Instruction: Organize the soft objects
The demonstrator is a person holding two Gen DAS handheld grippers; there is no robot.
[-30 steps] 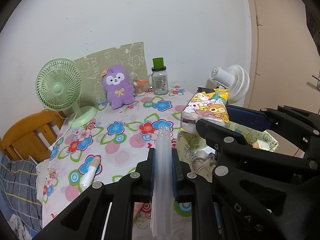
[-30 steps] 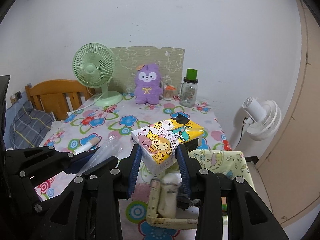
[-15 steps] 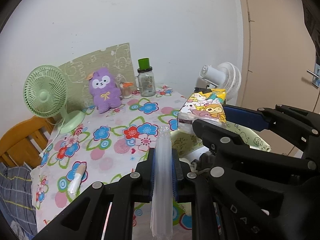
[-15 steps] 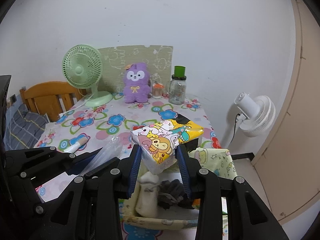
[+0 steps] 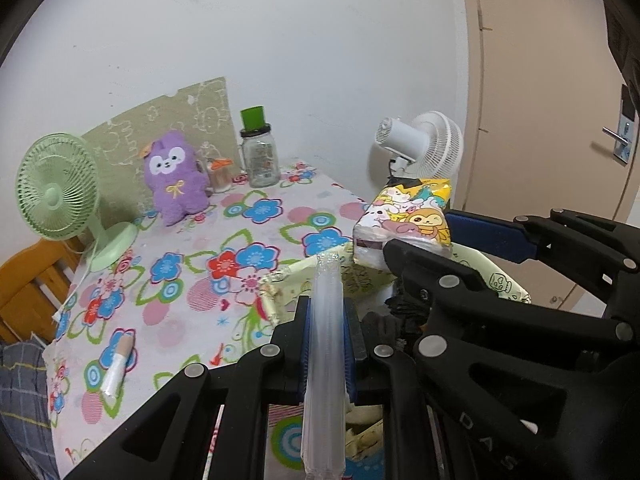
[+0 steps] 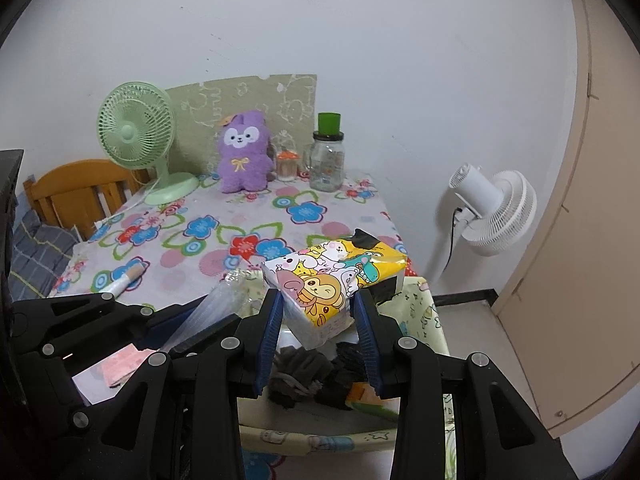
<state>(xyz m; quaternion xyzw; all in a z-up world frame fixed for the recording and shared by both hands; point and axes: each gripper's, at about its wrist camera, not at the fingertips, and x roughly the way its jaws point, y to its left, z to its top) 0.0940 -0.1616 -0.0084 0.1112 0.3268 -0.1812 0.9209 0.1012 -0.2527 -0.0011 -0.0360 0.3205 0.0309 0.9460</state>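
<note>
In the left wrist view, the fingers of the left gripper (image 5: 326, 344) are clamped on a flat stack of clear plastic bags (image 5: 325, 364), which stands up between the blue pads and sticks out above them. Ahead and to the right, the right gripper (image 5: 420, 236) carries a tissue pack (image 5: 408, 220) with cartoon animals on it, above the yellow-green fabric basket (image 5: 288, 280) at the near edge of the table. A purple plush toy (image 5: 174, 178), a green desk fan (image 5: 56, 196) and a glass bottle with a green cap (image 5: 260, 152) stand at the far side of the flowered tablecloth (image 5: 192, 280); a small wrapped tube (image 5: 118, 364) lies on the cloth to the left.

In the right wrist view, the right gripper (image 6: 318, 316) has its fingers closed on the short end of the tissue pack (image 6: 332, 280), and the pack hangs over the open basket (image 6: 424, 312). To do this step well, I think the pack should go down level into a free part of the basket before the fingers open, because it is soft and can tip.

This view shows the inside of the basket, where dark socks (image 6: 304, 372) already lie; the left view hides most of them behind the grippers. It also shows a pink paper (image 6: 120, 368) under the left gripper (image 6: 192, 320). Only the left view shows the door handle (image 5: 618, 140).
</note>
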